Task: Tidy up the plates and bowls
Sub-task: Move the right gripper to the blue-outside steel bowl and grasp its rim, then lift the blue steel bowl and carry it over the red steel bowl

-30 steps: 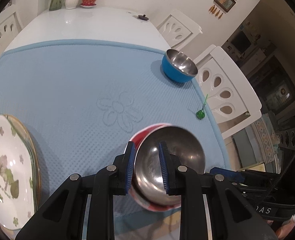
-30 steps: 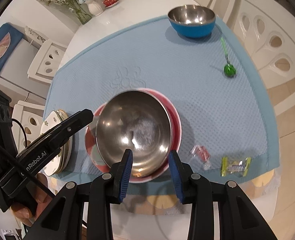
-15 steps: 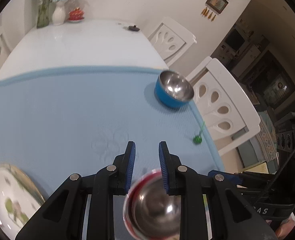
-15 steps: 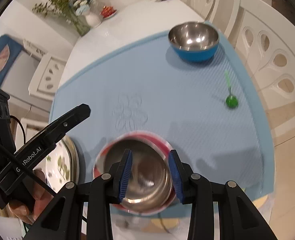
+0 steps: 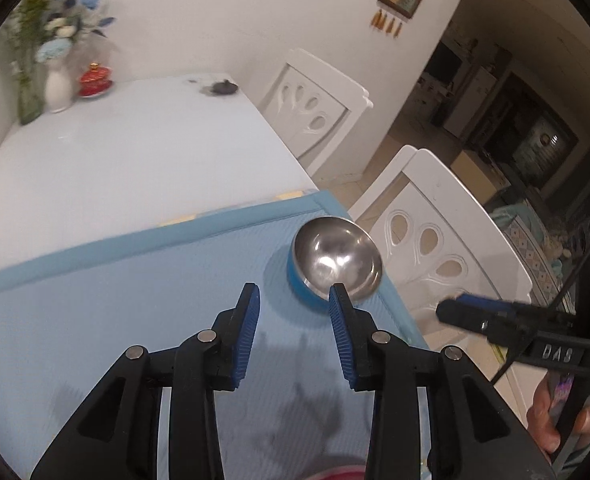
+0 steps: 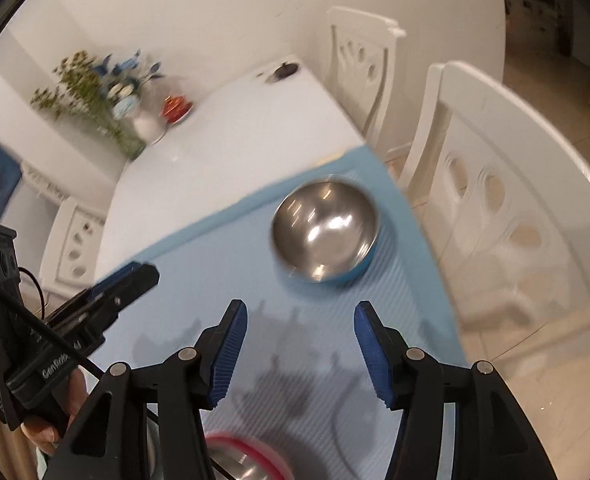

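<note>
A blue bowl with a steel inside (image 5: pixel 335 264) (image 6: pixel 325 230) stands near the far right corner of the light blue mat (image 5: pixel 115 320) (image 6: pixel 255 280). My left gripper (image 5: pixel 295 316) hovers just short of it, jaws opening, nothing between them. My right gripper (image 6: pixel 301 328) also hangs over the mat before that bowl, jaws opening and empty. The red-rimmed steel bowl (image 6: pixel 247 460) (image 5: pixel 335 474) lies on the mat below and behind both grippers, at the bottom edge of each view. The left gripper (image 6: pixel 107 300) shows in the right wrist view, and the right gripper (image 5: pixel 495 316) in the left wrist view.
Beyond the mat lies the white table (image 5: pixel 115 160) with a vase of flowers (image 5: pixel 55 72), a red lidded dish (image 5: pixel 95 80) and a small dark object (image 5: pixel 223 87). White chairs (image 5: pixel 435 248) (image 6: pixel 495 200) stand close along the right side. A hand (image 5: pixel 555 420) holds the right tool.
Both grippers have let go of the red-rimmed bowl stack, risen and moved forward toward the blue bowl. Their jaws stand wider now. The plates at left have left the view.
</note>
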